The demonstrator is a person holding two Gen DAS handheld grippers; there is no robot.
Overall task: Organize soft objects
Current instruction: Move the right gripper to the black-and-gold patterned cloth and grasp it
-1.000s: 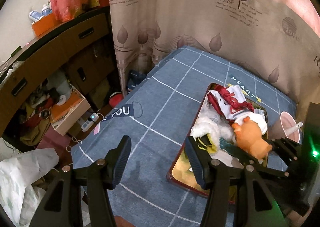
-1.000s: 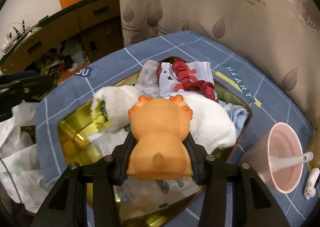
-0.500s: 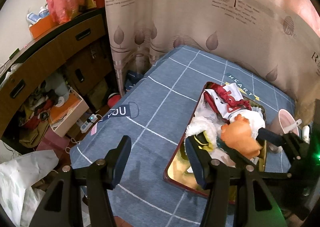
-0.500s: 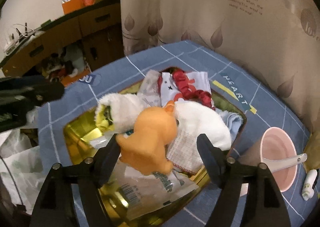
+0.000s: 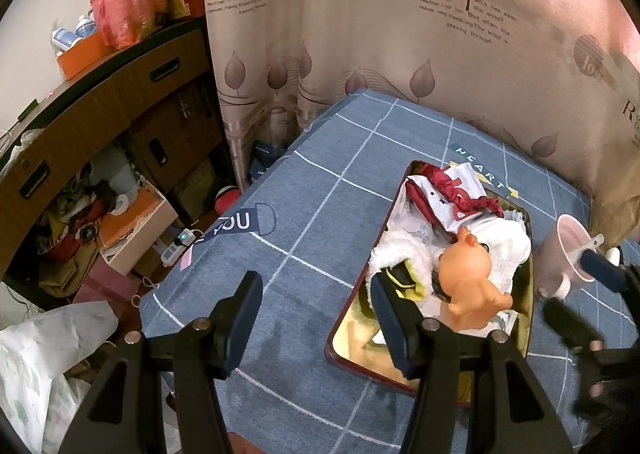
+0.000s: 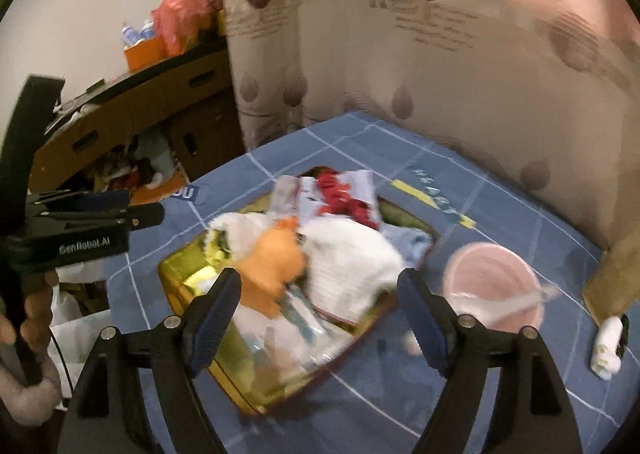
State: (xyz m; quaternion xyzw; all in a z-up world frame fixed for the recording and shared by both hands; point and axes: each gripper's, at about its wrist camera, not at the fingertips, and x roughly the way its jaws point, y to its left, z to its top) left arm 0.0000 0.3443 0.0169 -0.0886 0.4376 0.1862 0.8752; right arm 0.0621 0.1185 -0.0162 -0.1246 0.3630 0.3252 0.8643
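Orange and rubbery, the toy (image 5: 468, 274) now lies on the heap of cloths (image 5: 452, 214) in the gold tray (image 5: 352, 330), let go by the right gripper (image 6: 316, 314), whose jaws have just been opening and now stand wide with nothing between them. That gripper has pulled up and back since the drop, so this placement looks finished. The left gripper (image 5: 316, 318) hangs released and empty over the blue tablecloth (image 5: 320, 214), left of the tray.

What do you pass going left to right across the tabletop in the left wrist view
YOU label → tray → orange toy → pink cup.
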